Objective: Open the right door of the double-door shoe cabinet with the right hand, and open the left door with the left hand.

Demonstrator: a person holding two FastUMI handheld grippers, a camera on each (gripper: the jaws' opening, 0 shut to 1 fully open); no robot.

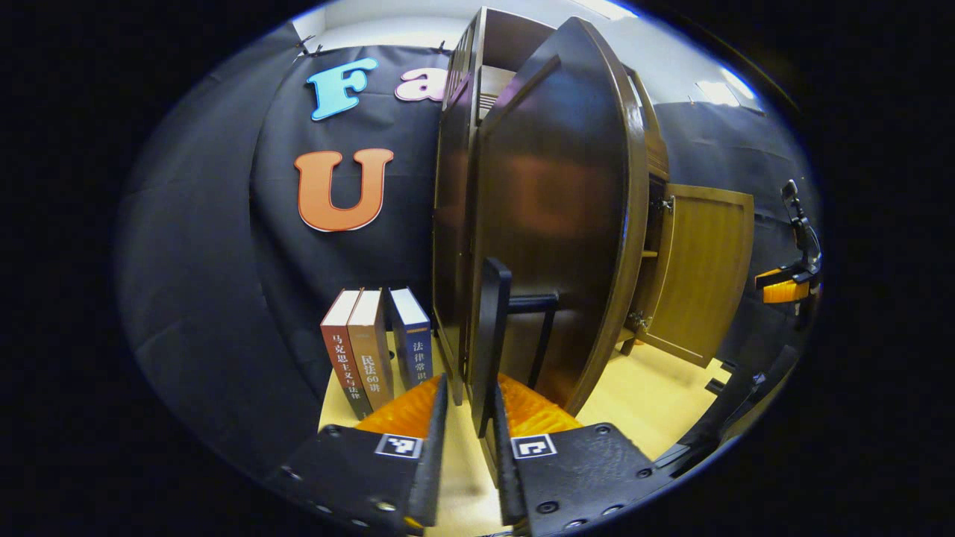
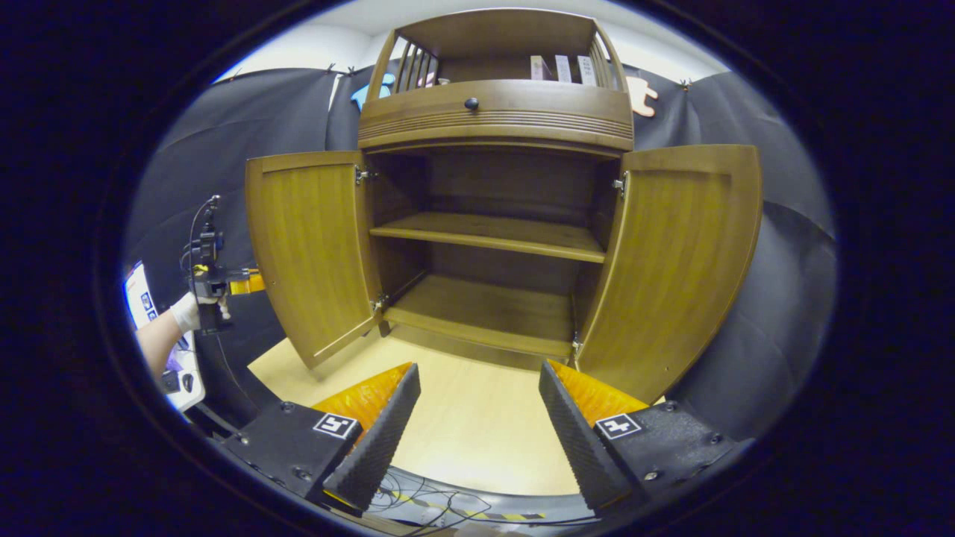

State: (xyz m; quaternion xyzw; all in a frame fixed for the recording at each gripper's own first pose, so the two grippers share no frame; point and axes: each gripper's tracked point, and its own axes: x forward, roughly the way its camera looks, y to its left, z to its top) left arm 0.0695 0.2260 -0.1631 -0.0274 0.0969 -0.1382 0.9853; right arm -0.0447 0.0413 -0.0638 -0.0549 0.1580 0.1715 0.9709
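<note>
The shoe cabinet [image 2: 496, 112] stands with both doors swung wide. In the right gripper view the left door [image 2: 310, 253] and right door [image 2: 671, 261] show their light inner faces, with bare shelves between. My right gripper [image 2: 478, 369] hangs open in front of the cabinet, holding nothing. In the left gripper view the left door's dark outer face [image 1: 552, 224] is close up. Its black handle [image 1: 492, 321] runs down between the fingers of my left gripper [image 1: 471, 382]. The handle lies against one finger, with a slim gap on the other side. The right door [image 1: 705, 276] shows beyond.
Three books [image 1: 373, 358] stand upright on the pale table [image 1: 656, 395] left of the cabinet. A gloved hand [image 2: 186, 309] holds the left gripper [image 2: 224, 283] behind the left door. The right gripper [image 1: 787, 283] shows far right. A drawer knob [image 2: 471, 104] sits above the doors.
</note>
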